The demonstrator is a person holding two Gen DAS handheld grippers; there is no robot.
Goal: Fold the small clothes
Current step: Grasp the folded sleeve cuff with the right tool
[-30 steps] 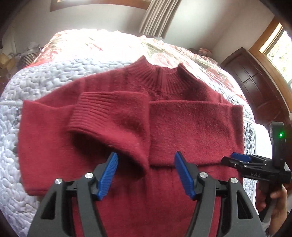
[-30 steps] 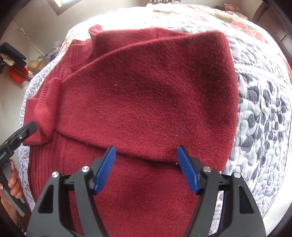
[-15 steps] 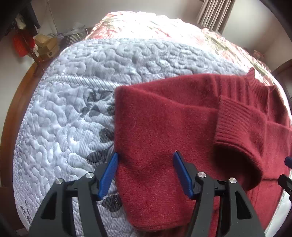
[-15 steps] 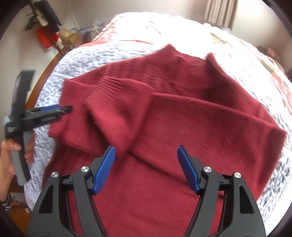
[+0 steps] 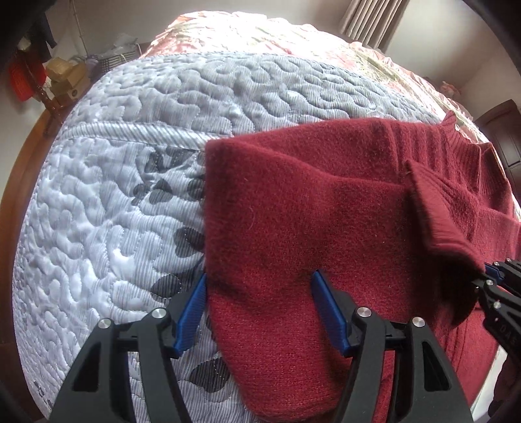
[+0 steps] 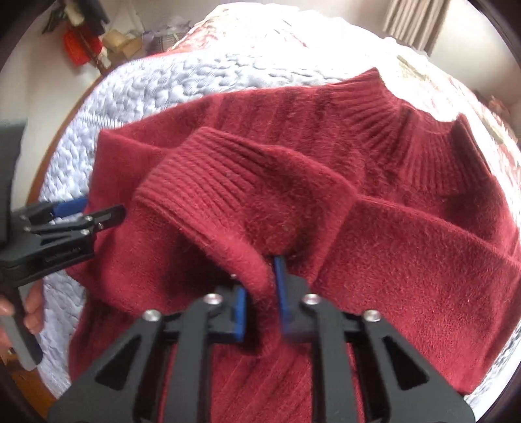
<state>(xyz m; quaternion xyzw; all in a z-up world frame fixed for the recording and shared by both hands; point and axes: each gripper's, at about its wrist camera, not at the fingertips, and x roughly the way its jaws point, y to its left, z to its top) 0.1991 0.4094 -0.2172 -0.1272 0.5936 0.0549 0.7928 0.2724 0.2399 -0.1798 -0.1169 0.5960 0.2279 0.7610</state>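
A dark red knit sweater (image 5: 309, 227) lies on the quilted bed, both sleeves folded across its chest. My left gripper (image 5: 260, 312) is open at the sweater's left folded edge, with the fabric edge between its blue fingers (image 5: 192, 309). In the right wrist view the sweater (image 6: 407, 260) fills the frame. My right gripper (image 6: 260, 289) is shut on a fold of the sleeve just below the ribbed cuff (image 6: 208, 182). The left gripper (image 6: 81, 214) shows at the left, held by a hand (image 6: 32, 309). The right gripper's tip (image 5: 498, 283) peeks in under the cuff (image 5: 436, 208).
A pale blue-grey quilt (image 5: 114, 195) covers the bed, with a floral cover (image 5: 260, 35) farther back. The wooden bed frame (image 5: 19, 182) curves along the left. Boxes and clutter (image 5: 65, 78) sit beyond it. A curtain (image 5: 368, 19) and a dark wooden door (image 5: 501, 130) stand behind.
The left gripper swung from the sweater's middle to its left edge. The right gripper moved left from the right side to the folded sleeve and went from open to shut on it.
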